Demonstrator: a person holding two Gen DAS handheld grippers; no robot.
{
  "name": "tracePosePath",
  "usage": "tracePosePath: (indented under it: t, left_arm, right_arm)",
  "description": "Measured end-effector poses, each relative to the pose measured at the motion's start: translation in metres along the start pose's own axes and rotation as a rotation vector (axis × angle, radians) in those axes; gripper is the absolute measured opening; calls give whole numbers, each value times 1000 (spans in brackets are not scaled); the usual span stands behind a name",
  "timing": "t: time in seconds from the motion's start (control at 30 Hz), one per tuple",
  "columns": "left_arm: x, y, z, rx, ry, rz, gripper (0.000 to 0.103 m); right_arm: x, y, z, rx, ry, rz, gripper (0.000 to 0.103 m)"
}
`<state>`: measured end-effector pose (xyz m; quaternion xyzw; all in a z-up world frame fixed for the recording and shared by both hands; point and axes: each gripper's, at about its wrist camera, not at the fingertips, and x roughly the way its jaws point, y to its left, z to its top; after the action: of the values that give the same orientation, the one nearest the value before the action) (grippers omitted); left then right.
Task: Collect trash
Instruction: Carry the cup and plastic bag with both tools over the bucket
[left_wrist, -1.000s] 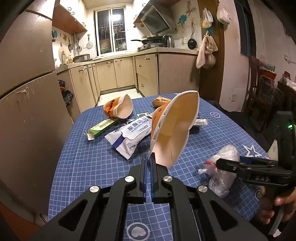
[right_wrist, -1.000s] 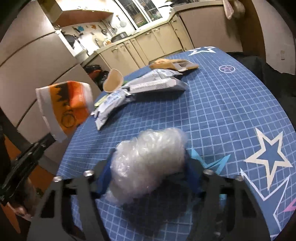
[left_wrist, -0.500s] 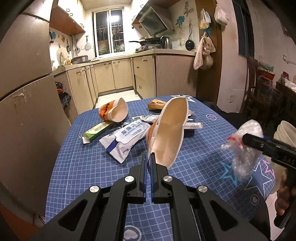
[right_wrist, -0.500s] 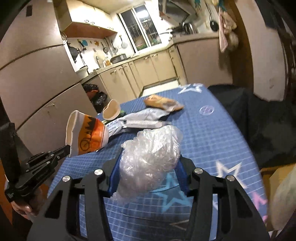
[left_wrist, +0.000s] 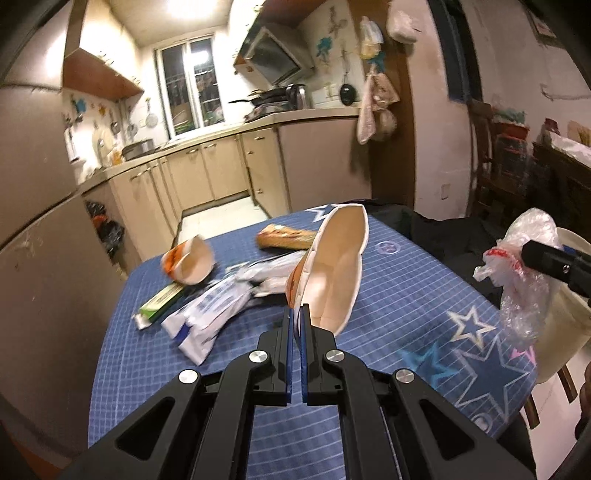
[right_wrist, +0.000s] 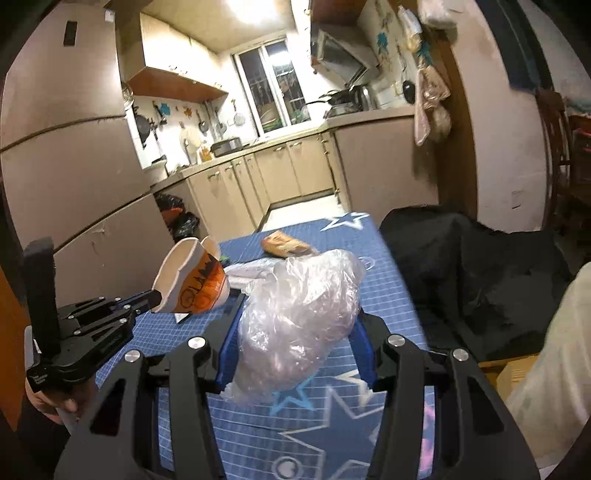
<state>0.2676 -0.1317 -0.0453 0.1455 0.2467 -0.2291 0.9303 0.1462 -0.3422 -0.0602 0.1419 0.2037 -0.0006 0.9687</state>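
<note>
Both loads lifted clear of the star-print tablecloth (left_wrist: 424, 295): left gripper (left_wrist: 296, 325) pinching crushed paper cup (left_wrist: 332, 266), right gripper (right_wrist: 295, 343) squeezing crumpled plastic bag (right_wrist: 299, 314). Best kept clamped until over the cream bin (left_wrist: 565, 306).

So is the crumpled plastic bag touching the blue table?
Apart. In the left wrist view the plastic bag, held by the right gripper, hangs beyond the blue table edge, off its surface.

CLEAR: near blue star-patterned tablecloth (left_wrist: 424, 310) | OBSTRUCTED: far-left half, white plastic wrappers (left_wrist: 210, 314), crushed orange-and-white paper cup (left_wrist: 190, 262)
</note>
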Motion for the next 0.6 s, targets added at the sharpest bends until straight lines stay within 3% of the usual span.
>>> tracePosePath:
  t: [0.6]
  left_arm:
    - [17, -165, 55, 187, -64, -219, 4]
  right_arm:
    - [-82, -106, 10, 83, -125, -221, 49]
